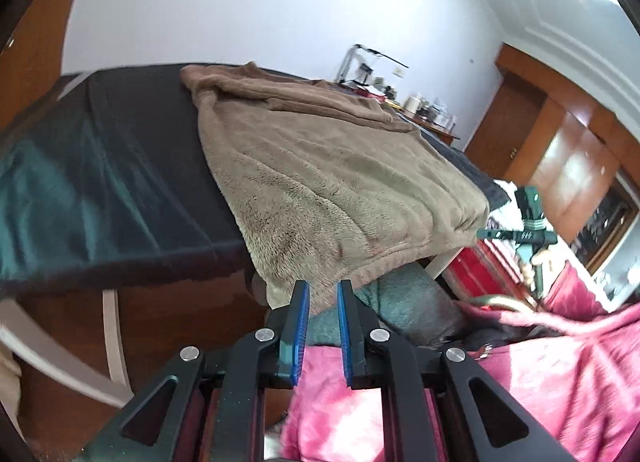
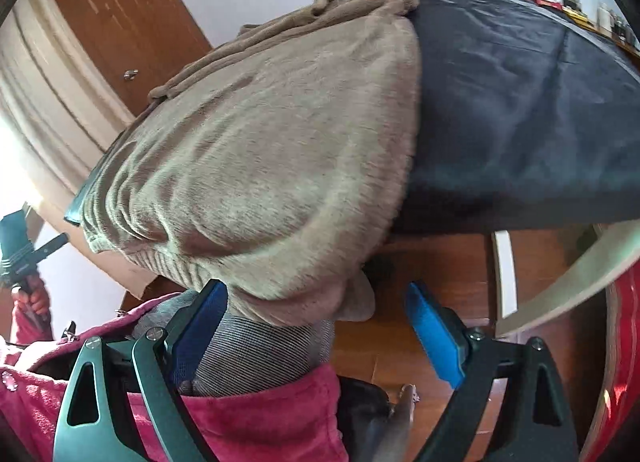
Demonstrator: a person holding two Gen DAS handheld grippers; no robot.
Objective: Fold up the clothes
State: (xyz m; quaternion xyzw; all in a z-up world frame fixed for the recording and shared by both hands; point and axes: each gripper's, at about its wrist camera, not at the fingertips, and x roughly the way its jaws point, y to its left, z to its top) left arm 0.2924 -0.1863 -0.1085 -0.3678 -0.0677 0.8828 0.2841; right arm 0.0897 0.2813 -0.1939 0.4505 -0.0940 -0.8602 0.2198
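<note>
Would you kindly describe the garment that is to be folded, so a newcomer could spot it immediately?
Find the table under a dark cloth in the middle of the room. On it lies a fuzzy tan garment, its near hem hanging over the table's front edge. It is the only pale, plush thing there; the clothing below the edge is pink or grey.

A surface [image 1: 132,165] stands here under a dark cloth [image 2: 520,109] that covers its top and hangs a little over the near edge. White legs [image 1: 112,338] show beneath that edge, with a brown wooden floor [image 2: 432,294] below. One thing lies directly on the cloth: a tan fleece garment [image 1: 320,177], spread flat along one side of the surface. Its rumpled end lies at the far edge, and its hem spills over the near edge and hangs down.
</note>
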